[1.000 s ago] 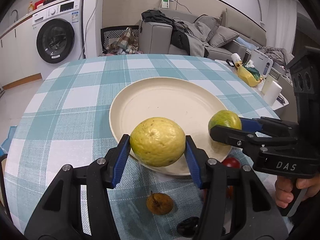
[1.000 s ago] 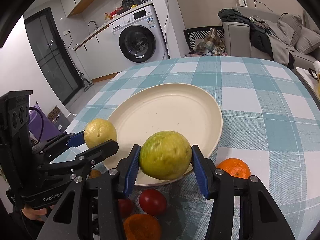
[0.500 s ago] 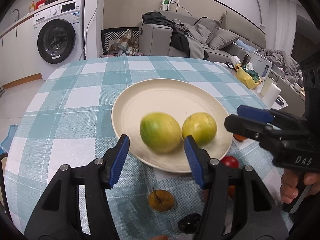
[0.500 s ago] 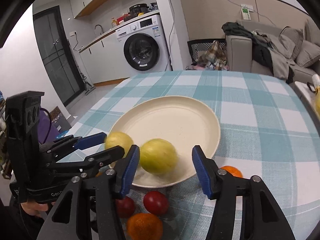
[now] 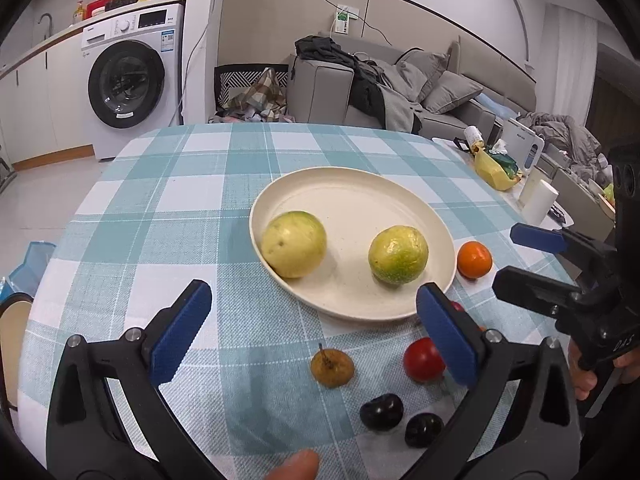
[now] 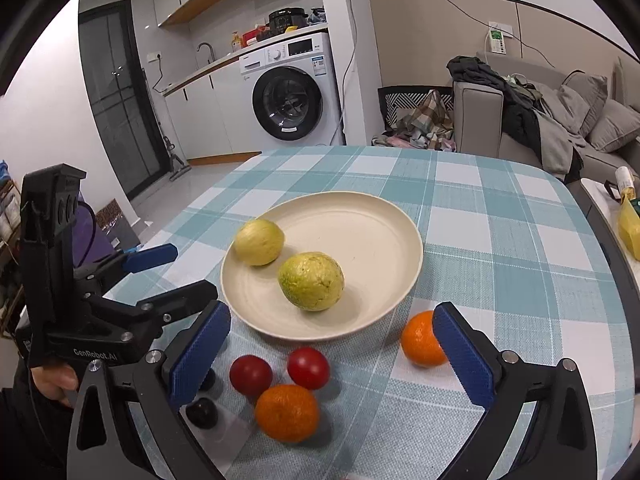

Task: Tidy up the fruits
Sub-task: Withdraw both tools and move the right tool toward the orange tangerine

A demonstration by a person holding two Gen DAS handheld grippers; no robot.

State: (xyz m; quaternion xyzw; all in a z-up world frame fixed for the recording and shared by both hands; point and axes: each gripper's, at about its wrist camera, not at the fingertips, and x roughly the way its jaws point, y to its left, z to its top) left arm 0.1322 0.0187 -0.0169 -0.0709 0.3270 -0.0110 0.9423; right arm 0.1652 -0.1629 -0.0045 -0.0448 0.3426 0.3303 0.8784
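Released since a second ago: both guavas, then clamped between the blue pads, now lying loose on the round cream plate [image 5: 436, 224]. Pulled back and slightly up from the plate, both claws, with more of the near tablecloth in view than before.

On the teal-and-white checked tablecloth [image 5: 168, 216], from left to right in the left wrist view: pale yellow-green guava [image 5: 294, 244] on the plate's left part, greener round guava [image 5: 398, 255] on its right part, small orange mandarin [image 5: 474, 259] just beside the plate's right rim. Nearer than the plate: brown dried fruit with a stem [image 5: 332, 368], red cherry tomato [image 5: 423, 359], two dark plums [image 5: 381, 411].

Partly hidden: a second red tomato behind the left claw's right pad in that view; in the right wrist view one dark plum [image 6: 202, 413] half covered by the near left pad, and a mandarin [image 6: 421, 340] cut by the right pad. Second orange mandarin [image 6: 287, 412] and two red tomatoes [image 6: 308, 367] plainly visible there. A fingertip cut off at the bottom edge of the left wrist view.

Left gripper [image 5: 312, 330]: jaws opening, spread wide, nothing between the pads, touching no fruit. Right gripper [image 6: 332, 354]: jaws opening likewise, spread wide, empty, held above the small fruits near the plate's front rim.
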